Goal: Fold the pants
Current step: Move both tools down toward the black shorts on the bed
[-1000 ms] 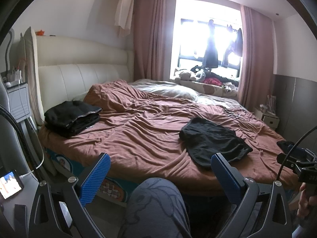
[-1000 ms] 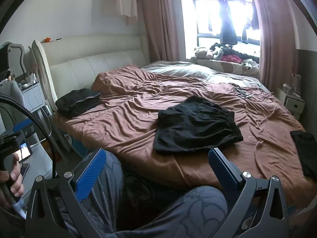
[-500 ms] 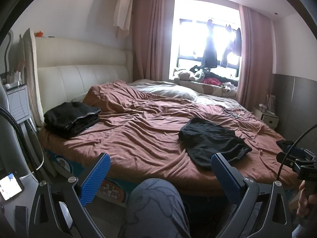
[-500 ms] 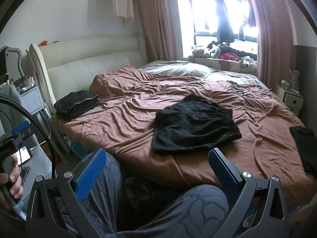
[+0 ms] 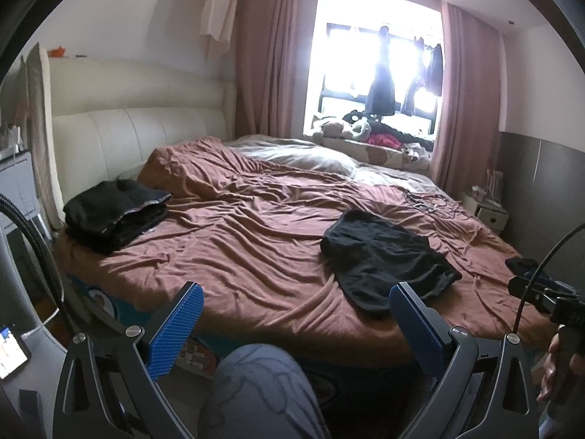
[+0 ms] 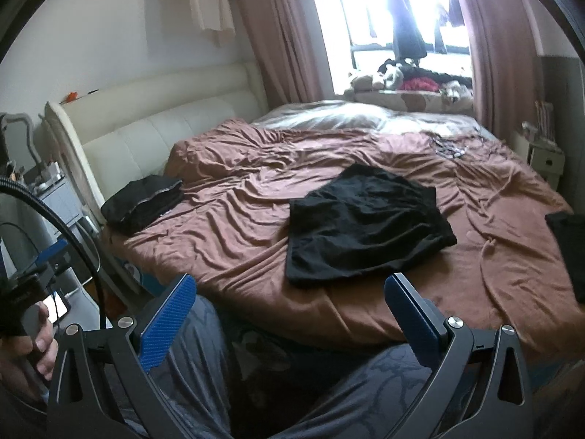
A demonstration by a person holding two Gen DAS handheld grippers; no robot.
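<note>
Lying spread on the brown bed [image 6: 237,234], right of centre in both views, the black pants [image 6: 365,226] are being approached rather than folded. Both the left claw [image 5: 296,323] and the right claw [image 6: 289,320] are being held wide apart, gripping nothing, short of the mattress edge. Reaching forward to pinch two corners of the pants is judged to be called for next. A folded dark stack [image 5: 113,212] is sitting at the left.

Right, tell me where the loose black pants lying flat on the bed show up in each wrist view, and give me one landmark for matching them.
Left wrist view: the loose black pants lie right of centre, just above the right blue finger of the left gripper.
Right wrist view: the loose black pants lie near centre, above the open right gripper.
Shared landmark: the folded black stack beside the cream headboard.
</note>
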